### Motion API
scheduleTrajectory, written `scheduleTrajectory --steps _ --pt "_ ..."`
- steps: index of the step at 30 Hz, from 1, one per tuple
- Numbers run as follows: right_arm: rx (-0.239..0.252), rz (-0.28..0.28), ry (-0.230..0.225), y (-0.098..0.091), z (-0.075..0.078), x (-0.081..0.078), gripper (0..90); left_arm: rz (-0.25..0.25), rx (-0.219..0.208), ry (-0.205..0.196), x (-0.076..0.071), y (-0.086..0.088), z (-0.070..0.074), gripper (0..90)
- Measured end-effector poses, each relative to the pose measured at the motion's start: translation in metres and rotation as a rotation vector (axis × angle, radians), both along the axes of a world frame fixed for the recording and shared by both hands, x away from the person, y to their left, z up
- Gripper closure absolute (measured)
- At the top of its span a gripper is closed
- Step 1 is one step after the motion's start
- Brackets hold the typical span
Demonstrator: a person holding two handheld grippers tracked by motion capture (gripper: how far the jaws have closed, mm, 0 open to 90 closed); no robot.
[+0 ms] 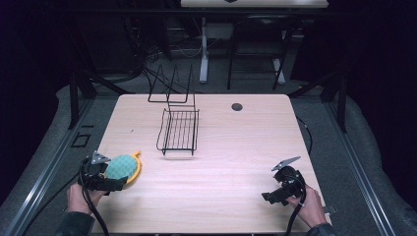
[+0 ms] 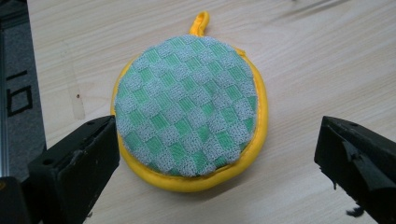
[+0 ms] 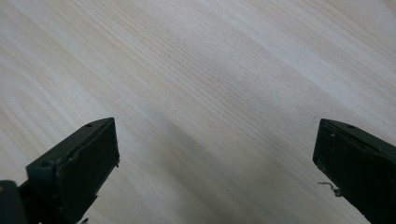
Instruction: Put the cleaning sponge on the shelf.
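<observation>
While the wire rack [image 1: 178, 130] sits empty at the middle of the table [image 1: 236, 147], all the interest is down at the near left of it, where the round pot holder [image 2: 187, 112] lies flat on the wood, green checked face up, yellow rim showing all round and its little yellow loop [image 2: 200, 21] pointing away from the camera. And look at the left gripper [image 2: 215, 154]: jaws spread wide, straddling the pad's near edge, one jaw just beside the rim at the left, the other well clear at the right. That reads like a line-up for a grab, the opening set broad because the pad is broad and soft, though nothing is pinched yet. In the high view the left gripper [image 1: 101, 174] partly covers the pot holder [image 1: 123, 167], the person's hand low behind it. Over on the near right of the rack, well apart from it, the right gripper [image 1: 280, 189] waits, angled inward. From its own camera, the right gripper [image 3: 215, 154] has jaws spread too, bare tabletop between them. My guess is it's parked there to keep out of the way. A second wire frame [image 1: 169, 88] stands just beyond the rack at the far edge.
</observation>
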State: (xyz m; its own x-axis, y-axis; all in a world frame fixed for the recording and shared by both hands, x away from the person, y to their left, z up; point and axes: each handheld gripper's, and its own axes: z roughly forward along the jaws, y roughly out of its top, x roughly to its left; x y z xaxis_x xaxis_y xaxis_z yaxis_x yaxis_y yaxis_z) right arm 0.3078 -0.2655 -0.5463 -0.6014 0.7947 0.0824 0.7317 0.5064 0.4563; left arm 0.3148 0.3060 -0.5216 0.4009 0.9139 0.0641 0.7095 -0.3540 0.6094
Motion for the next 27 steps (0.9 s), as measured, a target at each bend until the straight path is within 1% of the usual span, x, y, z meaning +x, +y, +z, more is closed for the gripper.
scheduleTrajectory --steps 1,3,4,5,7,10,11,12,14,15,20,21,23,24,25,27 --pt "0.0 -0.002 0.01 0.001 0.001 0.0 0.0 -0.003 0.0 0.002 0.0 0.0 0.001 0.2" --pt "-0.003 0.003 0.01 0.002 0.0 0.0 0.0 -0.016 -0.007 0.002 0.0 0.001 0.001 0.2" --pt "-0.002 0.006 0.014 0.002 0.0 0.0 0.1 -0.007 -0.009 -0.001 0.001 0.001 0.002 0.2" --pt "-0.006 0.009 0.018 0.003 0.0 0.0 0.4 -0.021 -0.009 -0.001 0.001 0.003 0.002 0.2" --pt "-0.011 0.024 0.025 0.005 -0.001 0.001 0.5 -0.018 -0.012 0.005 0.004 0.003 0.002 0.2" --pt "-0.011 0.031 0.024 0.007 -0.002 0.0 0.5 -0.03 -0.01 0.008 0.007 0.002 0.0 0.2" --pt "-0.024 0.037 0.025 0.007 -0.001 -0.001 0.4 -0.036 -0.007 0.005 0.008 0.001 0.0 0.2" --pt "-0.021 0.042 0.02 0.007 0.0 -0.001 0.4 -0.036 -0.006 0.007 0.009 0.001 0.0 0.2" --pt "-0.013 0.036 0.019 0.008 0.0 -0.002 0.5 -0.032 -0.013 0.004 0.013 -0.001 -0.002 0.3" --pt "-0.013 0.037 0.02 0.008 0.0 -0.001 0.9 -0.029 -0.009 0.006 0.014 -0.002 -0.003 0.3" --pt "-0.016 0.036 0.031 0.007 -0.002 0.0 2.3 -0.056 0.018 0.022 0.02 -0.01 -0.005 0.4" --pt "-0.017 0.036 0.025 0.007 -0.003 0.0 2.4 -0.066 0.028 0.024 0.021 -0.012 -0.007 0.6" --pt "-0.016 0.035 0.03 0.007 -0.002 0.0 2.4 -0.082 0.046 0.03 0.022 -0.015 -0.009 4.0" --pt "-0.016 0.037 0.026 0.008 -0.002 -0.001 2.5 -0.088 0.049 0.028 0.022 -0.016 -0.01 6.4" --pt "-0.015 0.038 0.028 0.008 -0.002 -0.001 2.5 -0.097 0.059 0.027 0.022 -0.016 -0.012 9.7" --pt "-0.017 0.044 0.025 0.009 -0.002 0.0 2.5 -0.113 0.059 0.035 0.02 -0.015 -0.015 19.4"
